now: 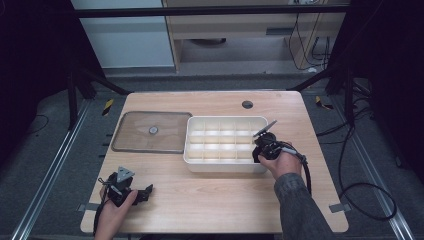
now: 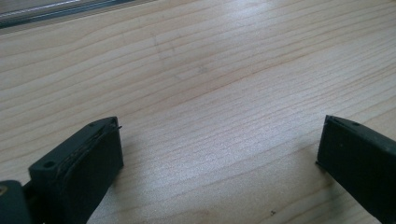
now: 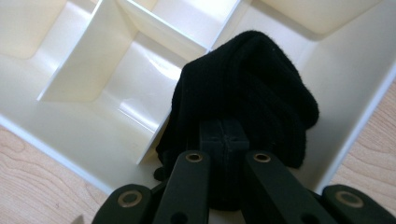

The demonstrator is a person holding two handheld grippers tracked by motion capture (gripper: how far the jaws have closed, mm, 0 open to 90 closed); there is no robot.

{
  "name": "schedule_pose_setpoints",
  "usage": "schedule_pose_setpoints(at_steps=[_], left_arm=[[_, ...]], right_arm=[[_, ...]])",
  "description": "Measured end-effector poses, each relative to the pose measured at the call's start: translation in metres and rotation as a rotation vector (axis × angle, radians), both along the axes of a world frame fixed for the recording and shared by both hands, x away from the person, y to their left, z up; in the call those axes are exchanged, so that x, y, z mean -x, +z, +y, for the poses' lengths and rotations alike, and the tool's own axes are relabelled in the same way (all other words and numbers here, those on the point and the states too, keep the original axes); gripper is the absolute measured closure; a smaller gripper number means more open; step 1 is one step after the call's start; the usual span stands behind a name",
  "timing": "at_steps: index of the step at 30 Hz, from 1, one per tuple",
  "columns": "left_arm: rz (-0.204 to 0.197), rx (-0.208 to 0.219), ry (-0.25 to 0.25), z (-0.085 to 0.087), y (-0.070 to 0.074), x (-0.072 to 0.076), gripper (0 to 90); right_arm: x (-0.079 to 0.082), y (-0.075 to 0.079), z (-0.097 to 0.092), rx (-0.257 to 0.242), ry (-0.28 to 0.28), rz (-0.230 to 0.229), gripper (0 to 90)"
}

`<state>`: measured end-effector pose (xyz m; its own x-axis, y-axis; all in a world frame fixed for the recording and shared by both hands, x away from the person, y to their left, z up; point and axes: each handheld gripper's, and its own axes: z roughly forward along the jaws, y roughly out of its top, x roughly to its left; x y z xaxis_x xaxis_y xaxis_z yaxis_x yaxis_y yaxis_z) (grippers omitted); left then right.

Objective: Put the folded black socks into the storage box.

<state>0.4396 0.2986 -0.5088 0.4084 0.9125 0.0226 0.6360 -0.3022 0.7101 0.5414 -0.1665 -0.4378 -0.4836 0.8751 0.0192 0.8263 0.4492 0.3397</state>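
Your right gripper is poised at the right-hand end of the cream divided tray, and its jaws are clamped together on a black knitted cloth, a sock by the look of it. In the right gripper view, the bunched cloth bulges out past the jaw tips and hangs over the tray's end compartment, next to the tray's outer wall; whether it touches the compartment floor you cannot tell. The neighbouring compartments of the tray, on the other side of the dividers, show bare cream plastic. Your right hand holds the gripper from the near side of the tray, with the cable looping off past the tray's right end.

Your left gripper lies well away from the tray, low over the wooden surface near its front left corner. Its jaws stand wide apart with nothing between them; in the left gripper view you see bare wood grain in the gap. Your left hand grips it from below.

A clear flat lid with a small round knob at its middle lies on the surface just beside the tray's left end, close to it.
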Motion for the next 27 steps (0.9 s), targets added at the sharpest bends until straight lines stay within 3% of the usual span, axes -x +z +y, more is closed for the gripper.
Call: schedule_pose_setpoints(at_steps=[15,20,27], left_arm=[[0.0,0.001,-0.001,0.0,0.0,0.0,0.0],[0.0,0.001,-0.002,0.0,0.0,0.0,0.0],[0.0,0.002,-0.001,0.0,0.0,0.0,0.0]], right_arm=[[0.009,0.016,-0.005,-0.005,0.023,-0.046,90.0],[0.013,0.031,-0.013,-0.025,0.023,-0.087,90.0],[0.018,0.05,-0.018,-0.09,0.027,-0.169,90.0]])
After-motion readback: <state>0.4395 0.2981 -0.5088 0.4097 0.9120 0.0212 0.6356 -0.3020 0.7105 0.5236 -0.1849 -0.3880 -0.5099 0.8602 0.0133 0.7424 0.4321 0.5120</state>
